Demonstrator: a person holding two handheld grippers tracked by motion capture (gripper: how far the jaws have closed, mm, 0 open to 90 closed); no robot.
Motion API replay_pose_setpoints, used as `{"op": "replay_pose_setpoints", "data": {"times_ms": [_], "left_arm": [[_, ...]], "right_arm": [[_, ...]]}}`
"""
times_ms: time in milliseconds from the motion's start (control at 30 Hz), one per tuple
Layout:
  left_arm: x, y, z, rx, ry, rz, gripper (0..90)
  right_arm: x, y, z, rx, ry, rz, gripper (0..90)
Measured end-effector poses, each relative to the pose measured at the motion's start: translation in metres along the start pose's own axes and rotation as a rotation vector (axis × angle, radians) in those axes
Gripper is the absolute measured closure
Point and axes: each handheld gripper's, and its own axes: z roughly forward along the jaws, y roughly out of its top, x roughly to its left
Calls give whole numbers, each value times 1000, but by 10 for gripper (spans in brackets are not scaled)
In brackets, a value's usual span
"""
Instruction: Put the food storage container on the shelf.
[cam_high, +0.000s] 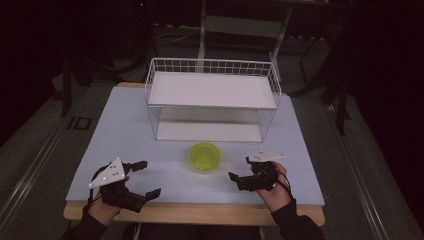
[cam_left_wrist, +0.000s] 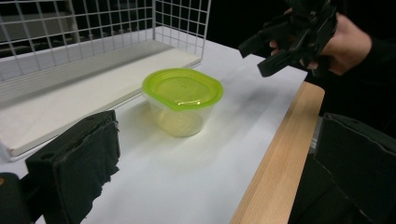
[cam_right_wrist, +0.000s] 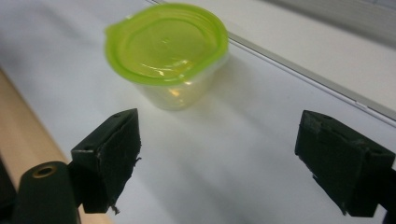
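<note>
Container contents hard to make out thru green lid. Wire rack (cam_high: 212, 97) w/ two white shelves sits at 12 o'clock of the lidded container (cam_high: 204, 156), mid tabletop (cam_high: 125, 130). Nothing btwn. Right hand-held gripper (cam_high: 240, 168) at container's 4 o'clock, jaws wide apart, empty. Left hand-held gripper (cam_high: 147, 178) at 8 o'clock, also spread, empty.
</note>
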Motion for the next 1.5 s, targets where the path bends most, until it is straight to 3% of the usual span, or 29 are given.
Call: {"op": "replay_pose_setpoints", "data": {"times_ms": [133, 233, 267, 333, 367, 433, 533, 633, 800, 867, 900, 967, 1000, 1067, 1100, 1133, 1167, 1200, 1233, 1300, 1333, 1367, 1400, 1467, 1500], "left_arm": [[-6, 10, 8, 7, -43, -6, 11], [-8, 18, 14, 44, -74, -27, 11], [-9, 26, 18, 65, -80, -39, 11], [-10, 30, 20, 73, -70, -37, 11], [-10, 35, 22, 78, -69, -41, 11], [-9, 46, 26, 77, -69, -44, 11], [-9, 62, 33, 80, -76, -21, 11], [-5, 75, 43, 102, -69, -17, 11], [1, 83, 56, 119, -75, -45, 11], [8, 85, 64, 115, -105, -81, 11], [10, 86, 67, 122, -92, -89, 11], [14, 85, 77, 161, -52, -62, 11], [14, 85, 77, 161, -52, -62, 11], [18, 84, 84, 169, -35, -84, 16], [22, 82, 89, 179, -28, -110, 50], [22, 82, 89, 179, -28, -110, 68], [26, 79, 95, 182, -19, -144, 68], [26, 79, 95, 182, -19, -144, 69], [29, 77, 99, 186, -22, -162, 68], [33, 73, 105, 192, -13, -201, 69], [36, 70, 109, 203, -5, -225, 71], [36, 70, 109, 203, -5, -225, 91], [39, 66, 113, 207, 20, -266, 136], [40, 64, 115, 209, 23, -276, 154], [42, 61, 116, 216, 21, -298, 155]], "right_arm": [[3, 4, -11, -33, 21, 0, 142], [9, 10, -21, -60, -13, -54, 145], [12, 14, -28, -89, -35, -96, 148], [13, 17, -31, -96, -39, -107, 155], [14, 23, -37, -93, -48, -150, 227], [15, 26, -39, -93, -66, -161, 224], [16, 33, -45, -124, -58, -155, 222], [14, 44, -47, -143, -14, -143, 196], [11, 54, -43, -146, 15, -131, 175], [11, 58, -39, -129, 7, -128, 174], [9, 61, -37, -108, 10, -99, 174], [4, 64, -28, -86, 42, -39, 173], [4, 64, -28, -86, 42, -39, 173], [1, 65, -22, -68, 40, -15, 170], [-3, 64, -13, -35, 68, 30, 139], [-3, 64, -13, -35, 68, 30, 139], [-8, 63, -4, -18, 81, 87, 138], [-8, 63, -4, -18, 81, 87, 138], [-13, 61, 6, -5, 116, 155, 142], [-15, 61, 10, 6, 127, 169, 143], [-19, 59, 18, 29, 119, 203, 175], [-19, 59, 18, 29, 119, 203, 175], [-20, 57, 26, 53, 96, 208, 216], [-20, 56, 28, 47, 85, 208, 232], [-19, 54, 34, 56, 86, 221, 303]]}}
